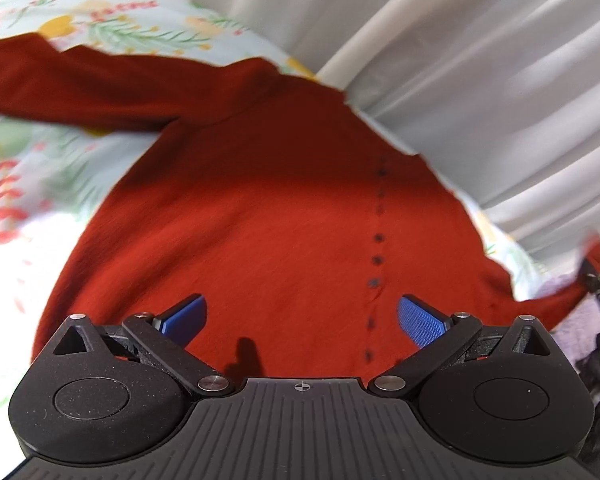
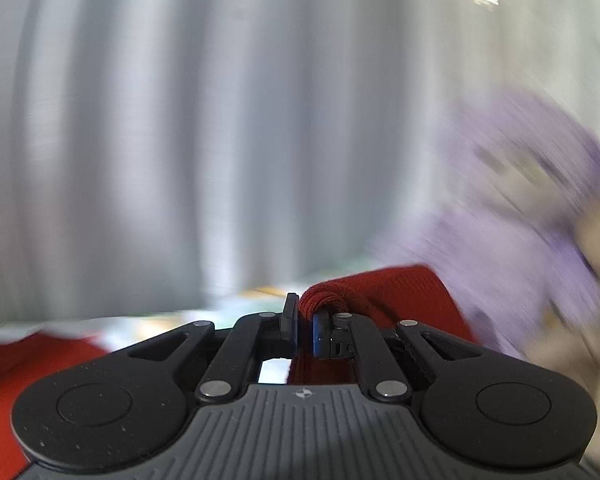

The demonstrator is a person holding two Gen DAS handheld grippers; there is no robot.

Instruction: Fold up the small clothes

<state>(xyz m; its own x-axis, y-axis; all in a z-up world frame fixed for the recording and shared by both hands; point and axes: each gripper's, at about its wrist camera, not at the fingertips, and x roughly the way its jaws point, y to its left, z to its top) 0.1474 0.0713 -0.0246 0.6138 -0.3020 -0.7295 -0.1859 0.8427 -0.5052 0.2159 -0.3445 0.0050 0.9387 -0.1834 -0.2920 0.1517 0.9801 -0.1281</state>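
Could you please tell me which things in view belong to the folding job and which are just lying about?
In the job:
red cardigan
right gripper, jaws shut on its sleeve
left gripper, jaws open

Lying about:
floral sheet
white curtain
purple cloth

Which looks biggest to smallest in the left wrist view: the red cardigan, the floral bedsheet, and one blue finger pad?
1. red cardigan, filling most of the frame.
2. floral bedsheet, judged only by its uncovered patches; the cardigan hides the rest, so it may really be larger.
3. blue finger pad, smallest, despite sitting nearest the camera.
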